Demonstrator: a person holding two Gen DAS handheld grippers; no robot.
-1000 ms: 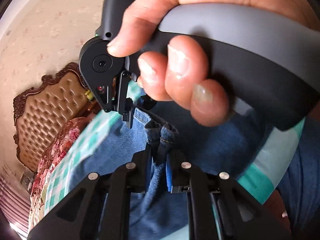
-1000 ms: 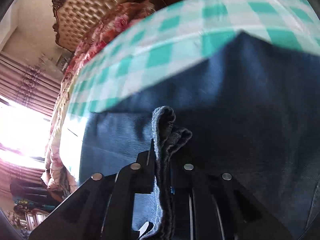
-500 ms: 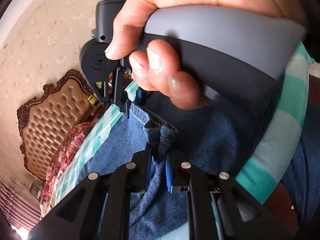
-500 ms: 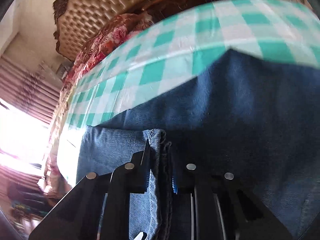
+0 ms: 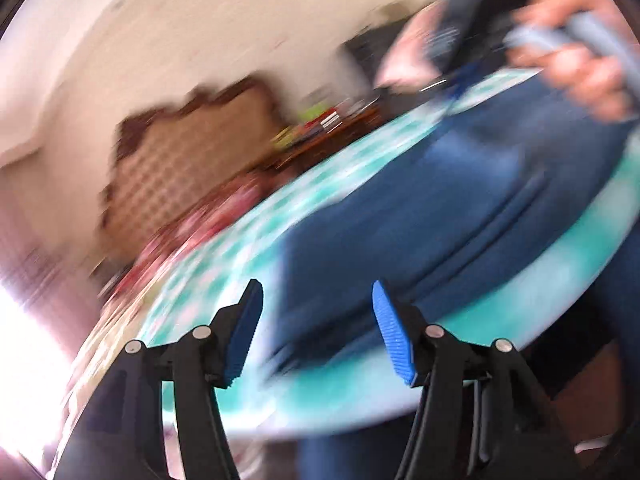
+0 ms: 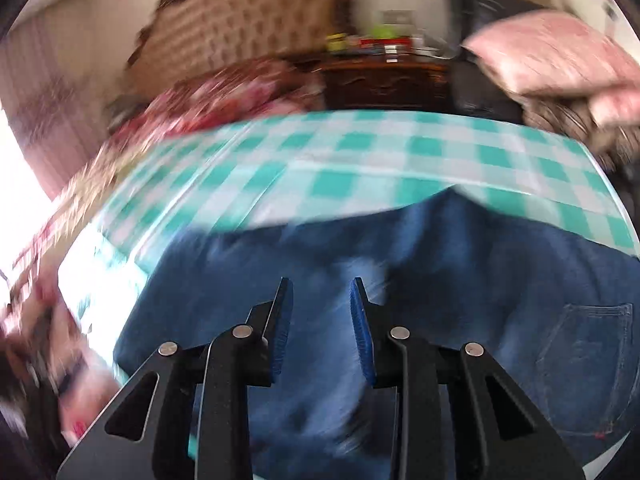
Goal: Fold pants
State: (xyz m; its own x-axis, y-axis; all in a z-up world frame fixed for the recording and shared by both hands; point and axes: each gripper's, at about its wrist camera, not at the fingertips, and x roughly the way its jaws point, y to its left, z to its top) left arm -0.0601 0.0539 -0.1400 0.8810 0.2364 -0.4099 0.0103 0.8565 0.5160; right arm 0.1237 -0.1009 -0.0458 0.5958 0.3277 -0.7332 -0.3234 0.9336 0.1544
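Blue denim pants (image 6: 440,280) lie folded on a table with a green-and-white checked cloth (image 6: 360,152); a back pocket (image 6: 584,364) shows at the right. My right gripper (image 6: 320,320) is open and empty just above the denim. In the left wrist view my left gripper (image 5: 316,328) is wide open and empty, over the near left edge of the pants (image 5: 440,208). The person's hand with the right gripper's handle (image 5: 568,40) is at the upper right there. Both views are blurred by motion.
A tufted headboard (image 6: 248,20) and a floral bedspread (image 6: 224,92) stand behind the table. A dark wooden cabinet (image 6: 384,76) with small items and a pink pillow (image 6: 548,52) are at the back. A bright window is at the left.
Both grippers have let go of the denim edges they pinched and opened. Both have pulled back and up from the pants, which now lie flat on the cloth.
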